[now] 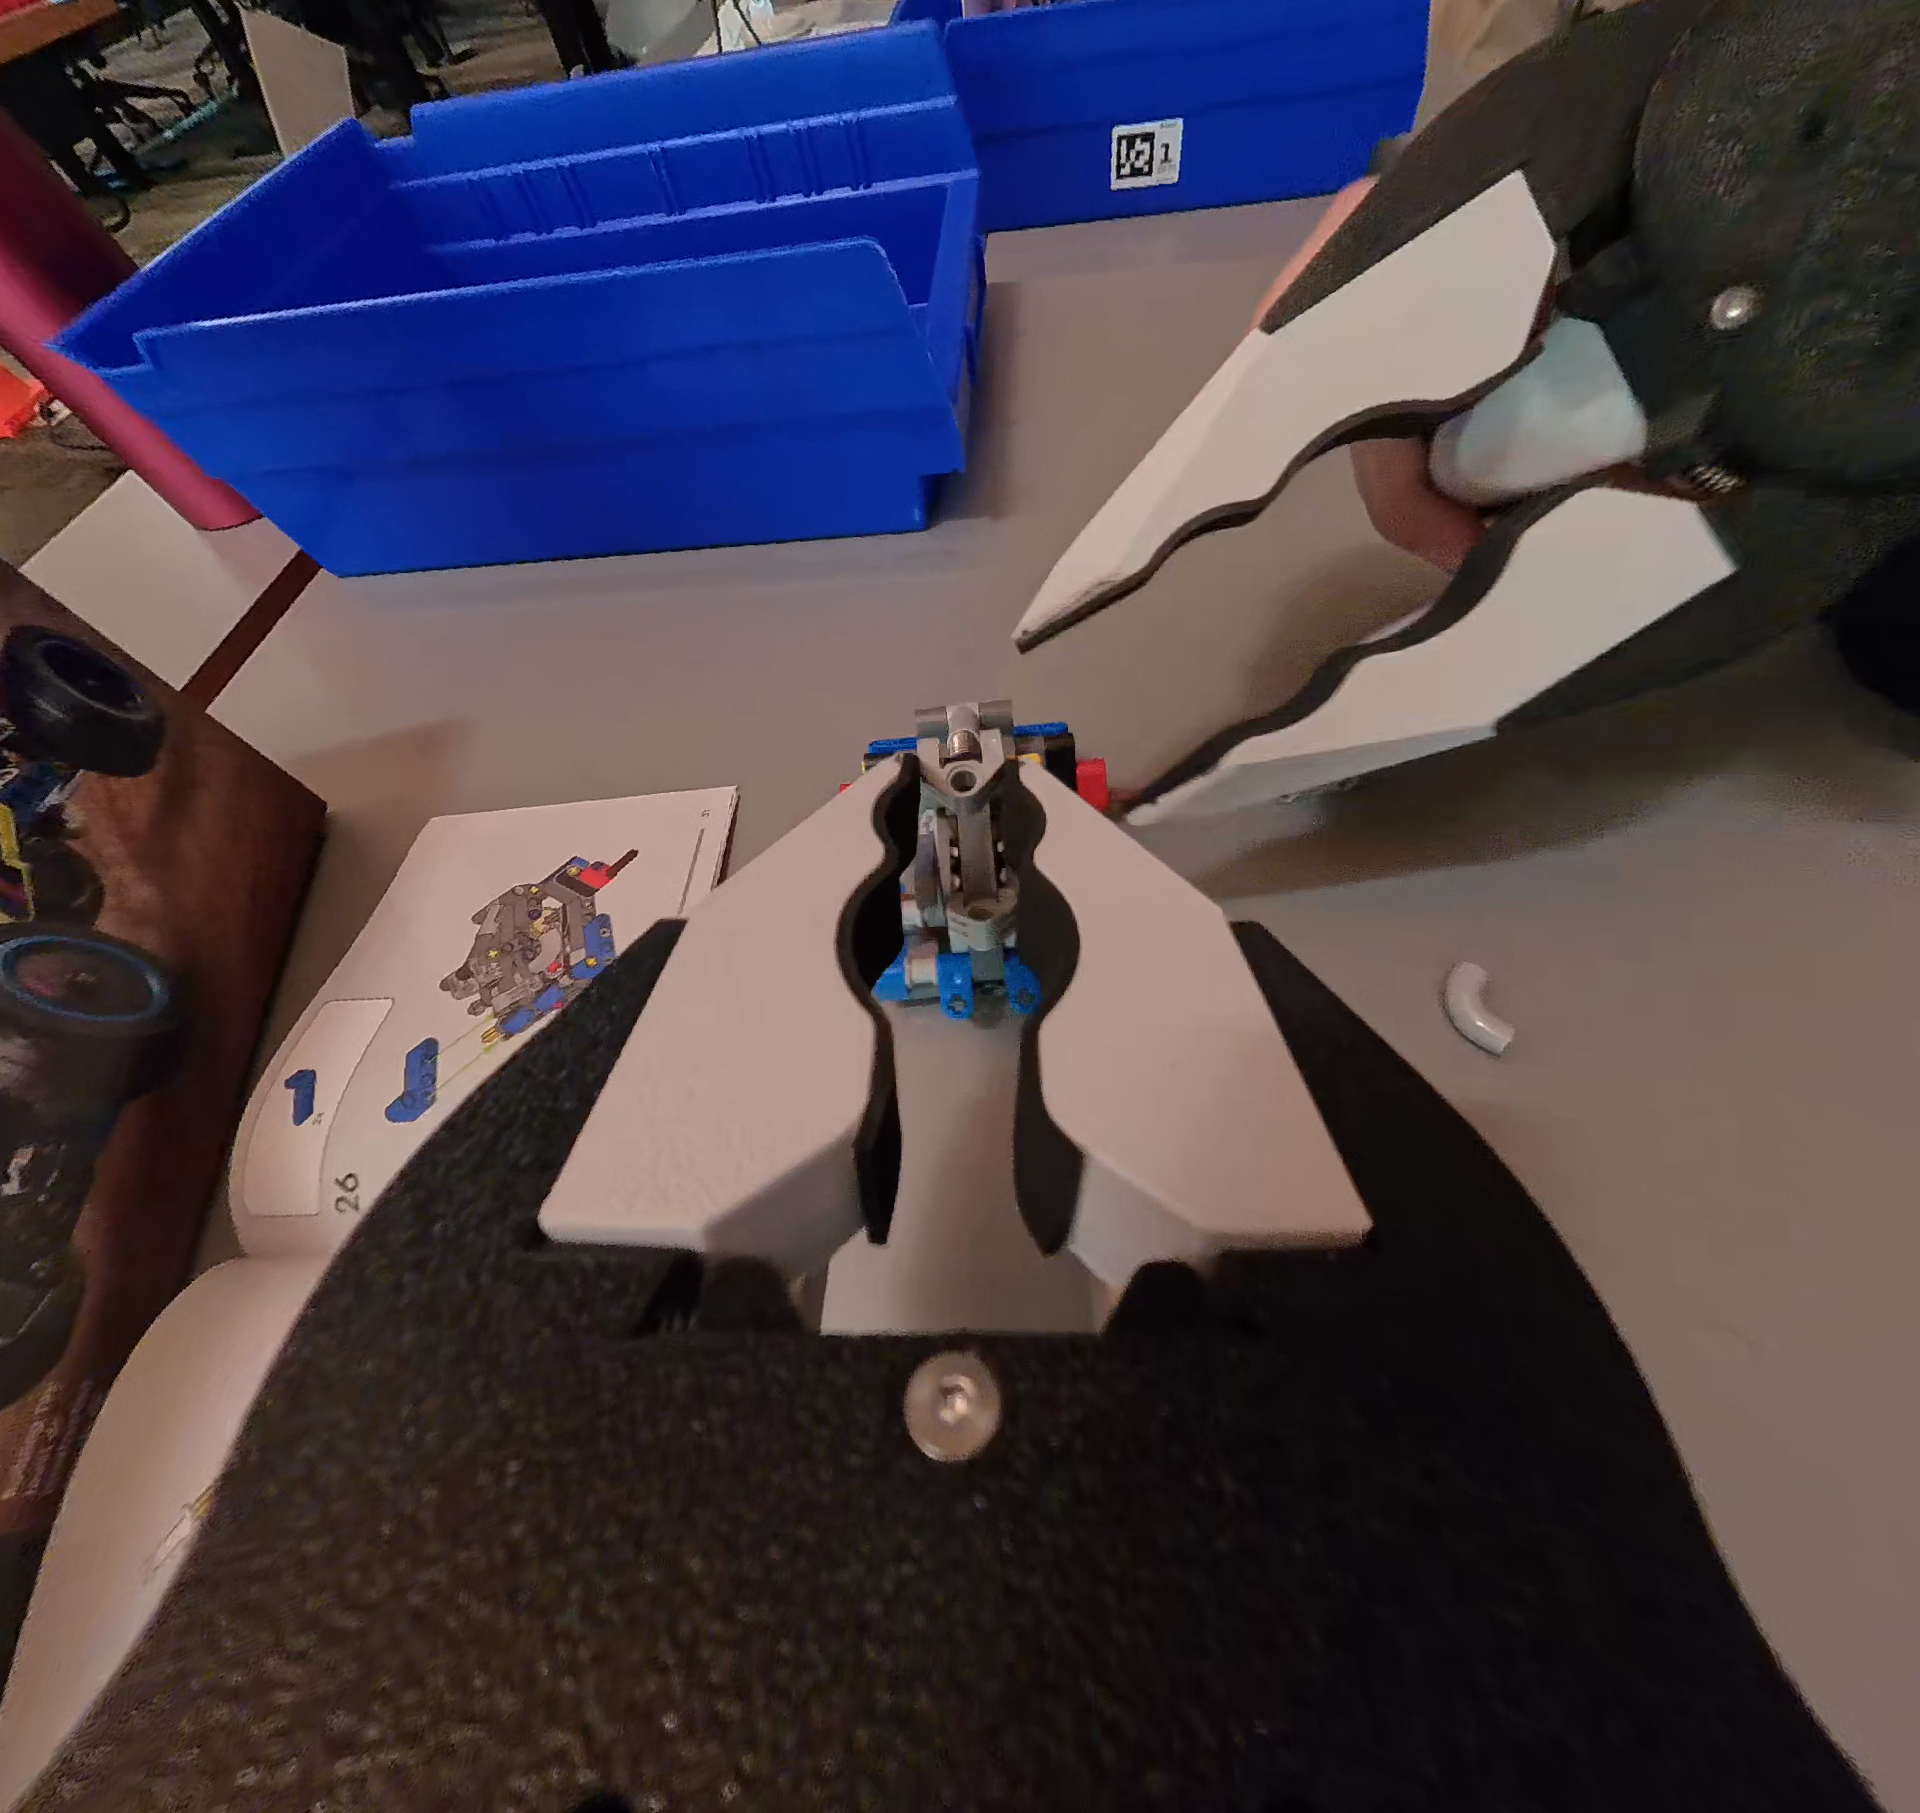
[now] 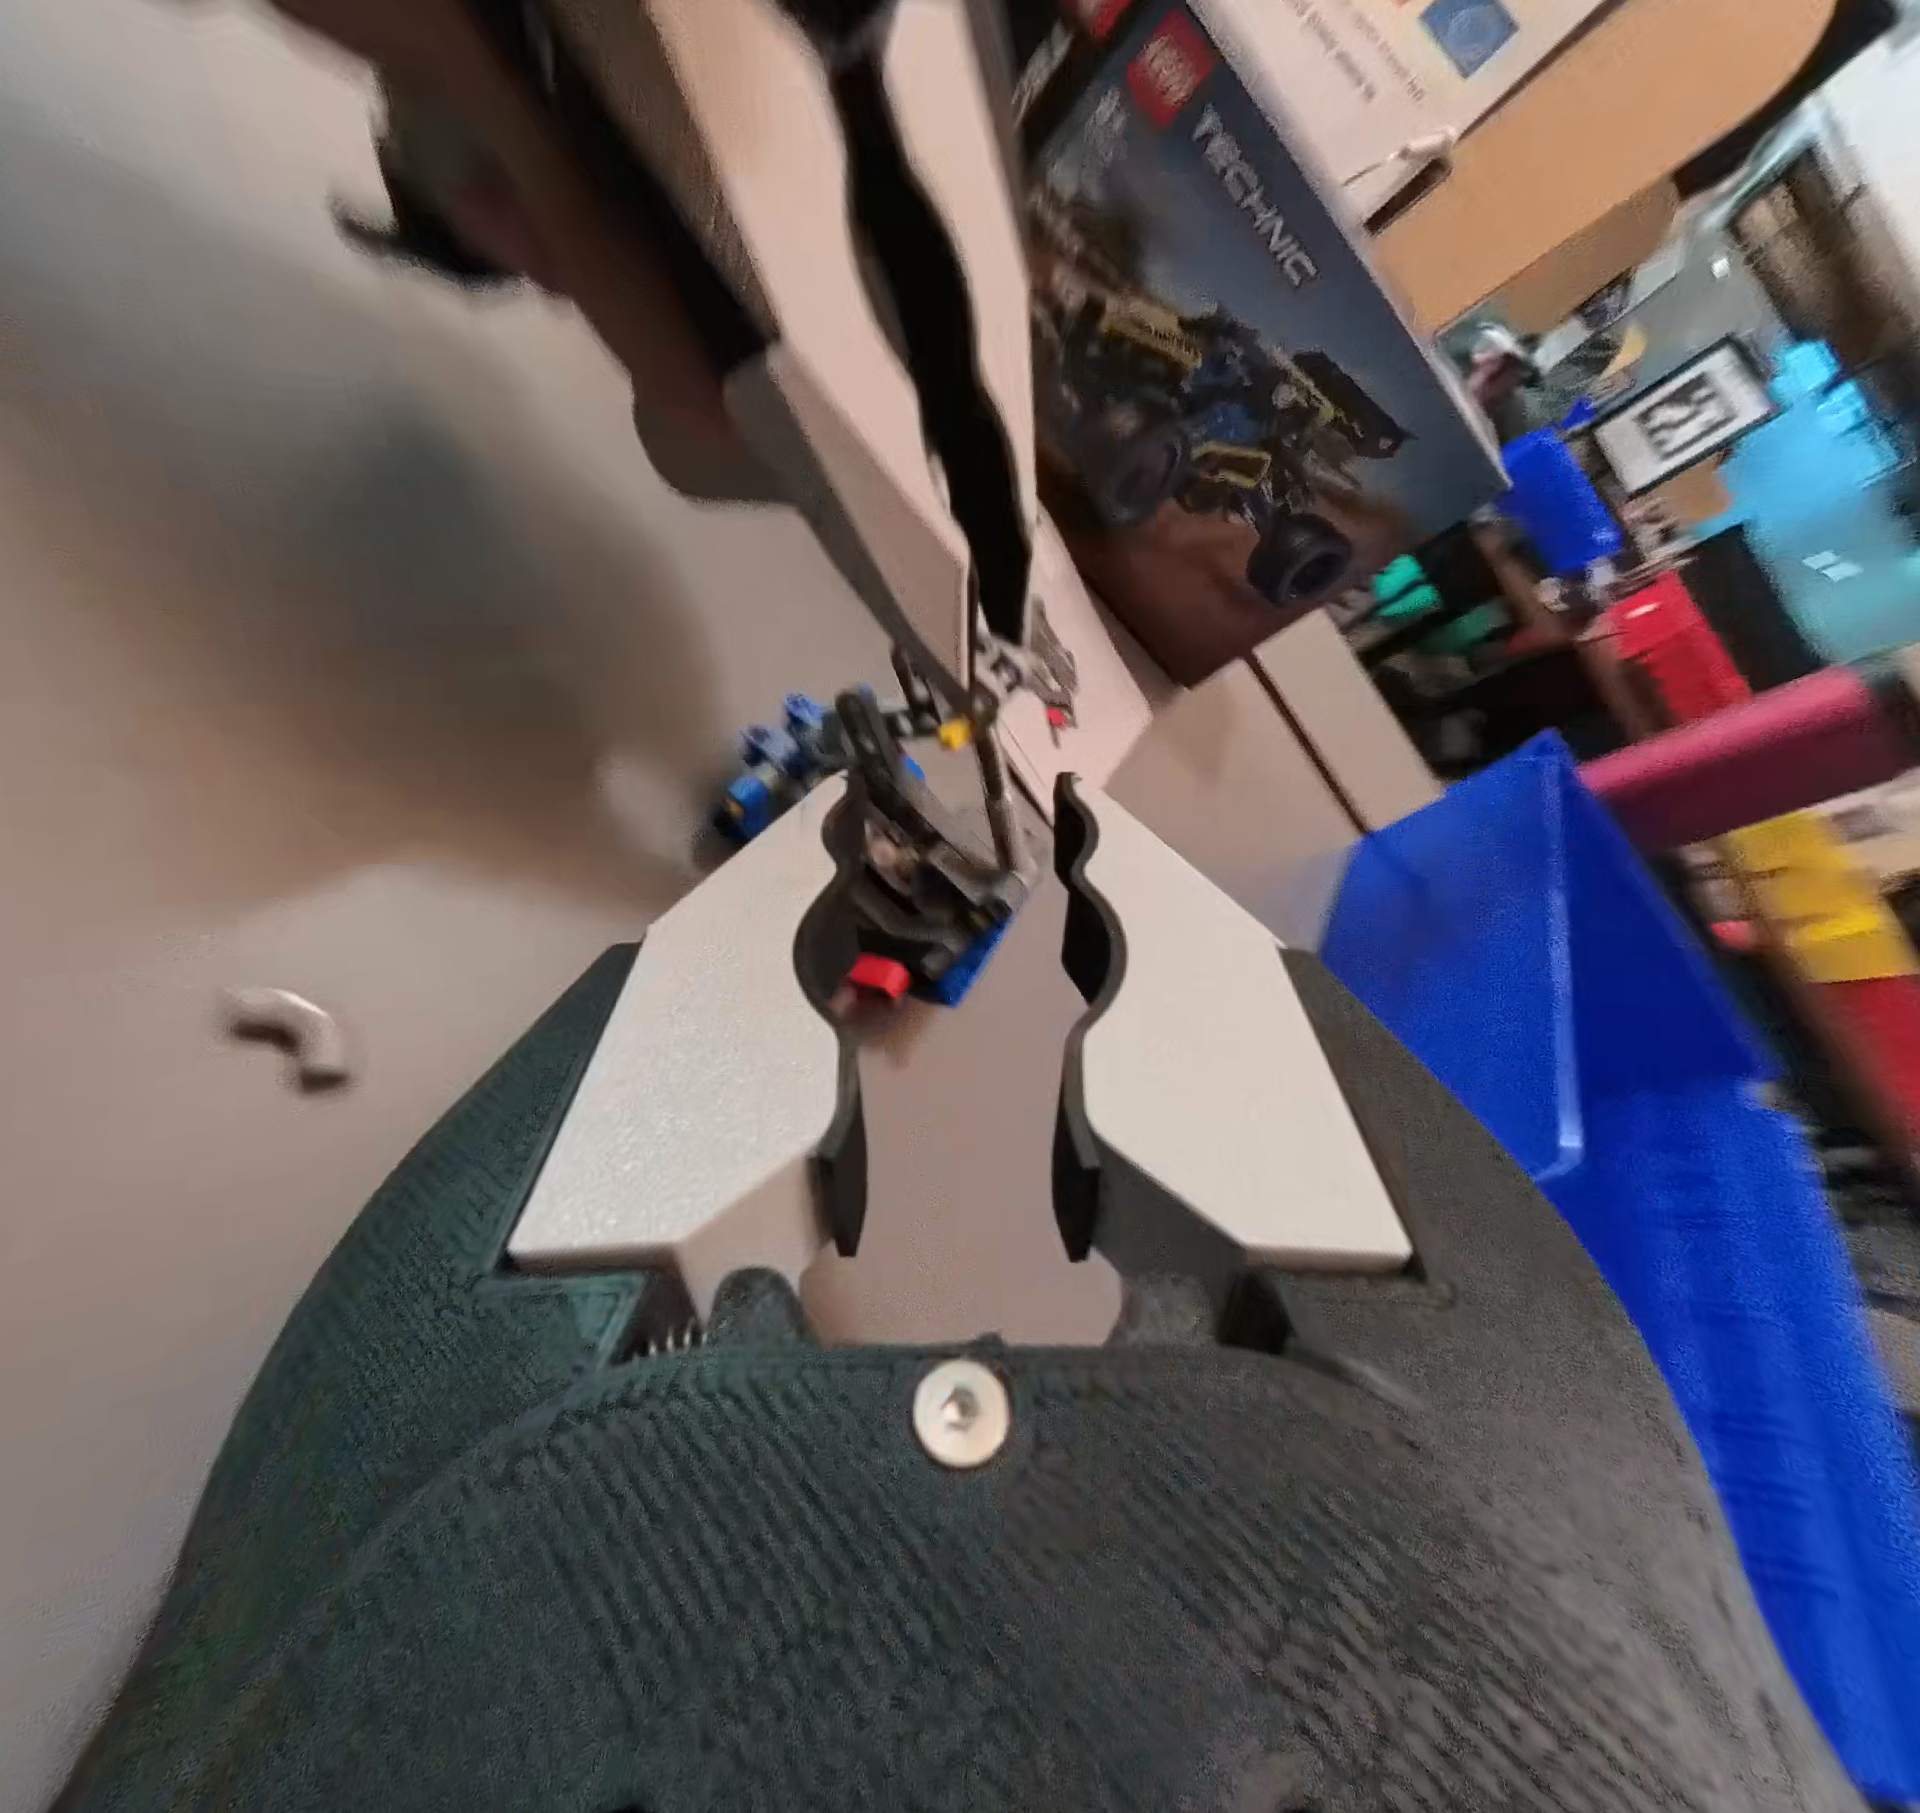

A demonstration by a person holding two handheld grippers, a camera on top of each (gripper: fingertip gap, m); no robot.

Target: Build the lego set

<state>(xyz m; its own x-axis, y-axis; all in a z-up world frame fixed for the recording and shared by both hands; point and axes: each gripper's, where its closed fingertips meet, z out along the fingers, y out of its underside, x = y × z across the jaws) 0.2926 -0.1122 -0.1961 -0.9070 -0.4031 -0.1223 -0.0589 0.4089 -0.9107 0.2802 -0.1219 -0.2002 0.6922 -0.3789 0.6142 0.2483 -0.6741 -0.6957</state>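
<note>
While the brick-built assembly (image 1: 961,870) is pinched upright by the left tool (image 1: 961,797) at twelve o'clock, seemingly steadied on the tabletop (image 1: 623,662), the right tool (image 1: 1070,724) is spread beside its red pin (image 1: 1091,778) at two o'clock.

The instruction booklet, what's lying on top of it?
The left gripper, clamping the brick model, overhangs the instruction booklet, hiding its near edge. Its visible page is bare.

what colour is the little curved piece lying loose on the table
White. The curved piece lies alone on the grey table, clearest in the left wrist view.
</note>
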